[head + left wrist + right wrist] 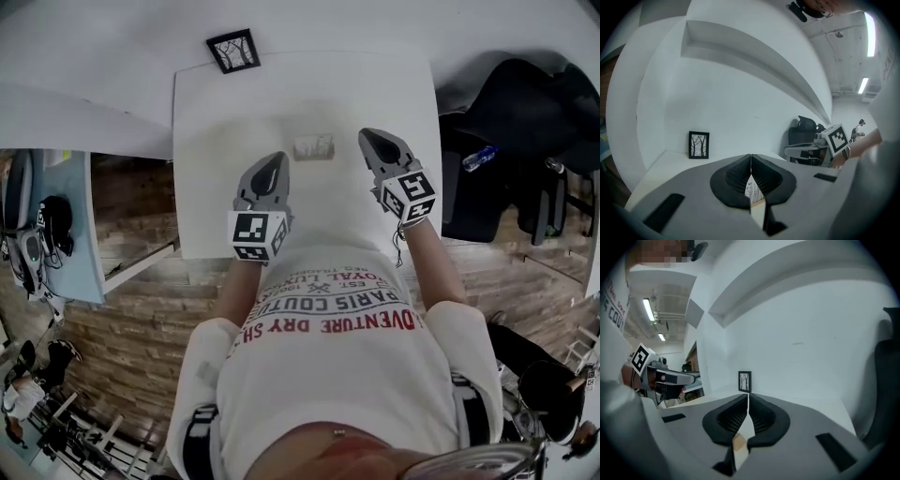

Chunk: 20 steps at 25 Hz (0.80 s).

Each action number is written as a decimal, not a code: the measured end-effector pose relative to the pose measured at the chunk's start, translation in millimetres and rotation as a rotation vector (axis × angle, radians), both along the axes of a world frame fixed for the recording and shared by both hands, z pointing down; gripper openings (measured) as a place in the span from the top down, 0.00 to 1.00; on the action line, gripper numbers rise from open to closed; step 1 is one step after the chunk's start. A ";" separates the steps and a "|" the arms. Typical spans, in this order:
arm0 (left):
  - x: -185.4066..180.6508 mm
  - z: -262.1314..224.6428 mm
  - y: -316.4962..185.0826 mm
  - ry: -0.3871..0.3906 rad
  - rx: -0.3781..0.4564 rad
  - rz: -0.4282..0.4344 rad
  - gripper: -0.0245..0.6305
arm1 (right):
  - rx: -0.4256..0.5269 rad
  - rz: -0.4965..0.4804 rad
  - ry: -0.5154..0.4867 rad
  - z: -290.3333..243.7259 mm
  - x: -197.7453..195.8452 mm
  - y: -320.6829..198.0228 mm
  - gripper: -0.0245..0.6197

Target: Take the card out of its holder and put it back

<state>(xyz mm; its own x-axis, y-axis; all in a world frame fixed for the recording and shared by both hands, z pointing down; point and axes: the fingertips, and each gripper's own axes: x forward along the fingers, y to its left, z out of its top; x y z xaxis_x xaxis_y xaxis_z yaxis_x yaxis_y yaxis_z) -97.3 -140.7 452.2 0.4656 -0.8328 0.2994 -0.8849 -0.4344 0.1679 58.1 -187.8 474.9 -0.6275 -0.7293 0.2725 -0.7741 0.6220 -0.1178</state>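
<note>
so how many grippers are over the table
2. The left gripper is over the table near left, the right gripper near right, with the card holder between them. None hidden.

Black-printed white card [753, 191], white table [216, 187]

Left tongs [277, 157] closed, right tongs [367, 134] closed, both pointing forward

One table [309, 89], one framed picture [233, 51], one card holder [314, 147], two grippers [276, 161] [368, 138].
</note>
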 end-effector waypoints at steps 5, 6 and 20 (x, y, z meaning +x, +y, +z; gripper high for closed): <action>2.8 -3.1 -6.6 0.007 0.012 0.000 0.93 | -0.010 0.171 0.040 -0.1 9.5 20.6 0.92; 3.6 -2.9 -7.4 0.008 0.012 0.000 0.93 | -0.012 0.189 0.043 -0.4 9.4 24.0 0.92; 1.0 -0.3 -4.9 0.001 -0.007 0.009 0.93 | -0.032 0.221 0.072 8.7 3.9 43.0 0.92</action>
